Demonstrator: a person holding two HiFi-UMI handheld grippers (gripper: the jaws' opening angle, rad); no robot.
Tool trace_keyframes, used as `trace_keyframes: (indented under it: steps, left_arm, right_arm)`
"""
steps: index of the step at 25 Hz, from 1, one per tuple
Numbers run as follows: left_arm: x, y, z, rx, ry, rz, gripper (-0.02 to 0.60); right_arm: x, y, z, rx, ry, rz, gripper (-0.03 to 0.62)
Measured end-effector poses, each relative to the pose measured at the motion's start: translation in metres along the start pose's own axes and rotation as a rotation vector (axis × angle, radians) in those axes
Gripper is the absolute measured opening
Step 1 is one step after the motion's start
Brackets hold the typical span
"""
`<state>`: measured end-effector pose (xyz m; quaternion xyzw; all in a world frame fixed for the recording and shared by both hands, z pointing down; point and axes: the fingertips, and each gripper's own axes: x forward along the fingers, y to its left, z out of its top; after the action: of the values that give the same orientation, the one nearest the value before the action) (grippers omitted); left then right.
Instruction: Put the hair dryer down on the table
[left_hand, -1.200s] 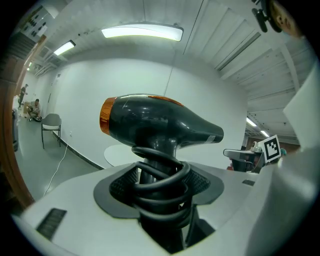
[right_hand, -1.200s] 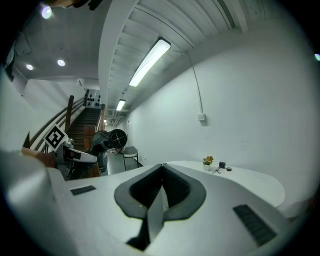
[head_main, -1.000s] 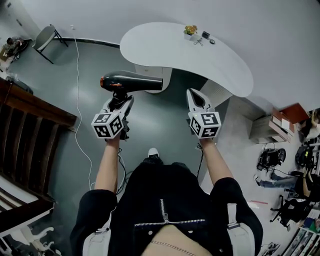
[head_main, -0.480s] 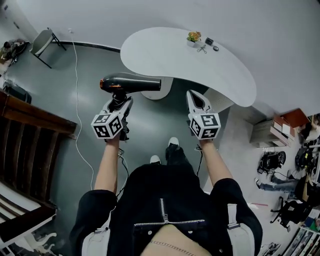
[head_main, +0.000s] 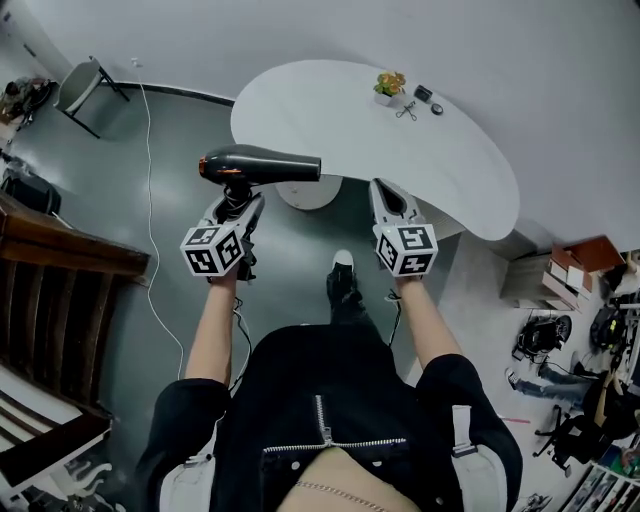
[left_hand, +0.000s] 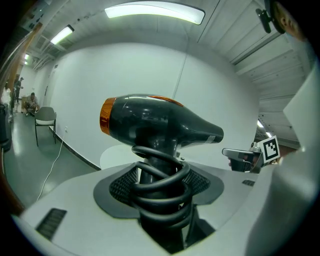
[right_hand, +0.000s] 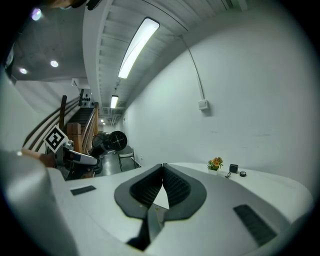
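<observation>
Left hand-held gripper (head_main: 240, 203) clamped on hair dryer (head_main: 262, 165) handle (cord (left_hand: 159, 187) coiled round it), short of desk (head_main: 300, 110); right hand-held gripper (head_main: 388, 198) closed, empty. Set-down pending.

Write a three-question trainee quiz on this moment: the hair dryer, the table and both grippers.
1. True or false: the hair dryer lies on the table.
2. What is the left gripper shut on? A) the dryer's handle, wrapped in its coiled cord; B) the dryer's nozzle; C) nothing.
3. Fill in: the right gripper has its fingers ____, with nothing between them.

Key: 1 false, it is held in the air; 2 A; 3 shut.
</observation>
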<state>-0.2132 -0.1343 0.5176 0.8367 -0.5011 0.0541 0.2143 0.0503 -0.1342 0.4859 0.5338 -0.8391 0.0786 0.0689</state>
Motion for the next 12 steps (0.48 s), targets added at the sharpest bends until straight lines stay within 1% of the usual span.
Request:
trace_keyframes:
  steps: [5, 9, 12]
  left_arm:
    - [0.061, 0.006, 0.029, -0.011, -0.014, 0.030, 0.278]
    - [0.116, 0.011, 0.059, -0.023, -0.033, 0.060, 0.278]
    - [0.153, 0.011, 0.076, -0.035, -0.039, 0.072, 0.278]
  right_arm:
    - [0.058, -0.045, 0.021, -0.010, -0.003, 0.043, 0.002]
    - [0.107, -0.090, 0.048, -0.024, -0.017, 0.077, 0.002]
    - [0.138, -0.123, 0.061, -0.025, -0.024, 0.087, -0.002]
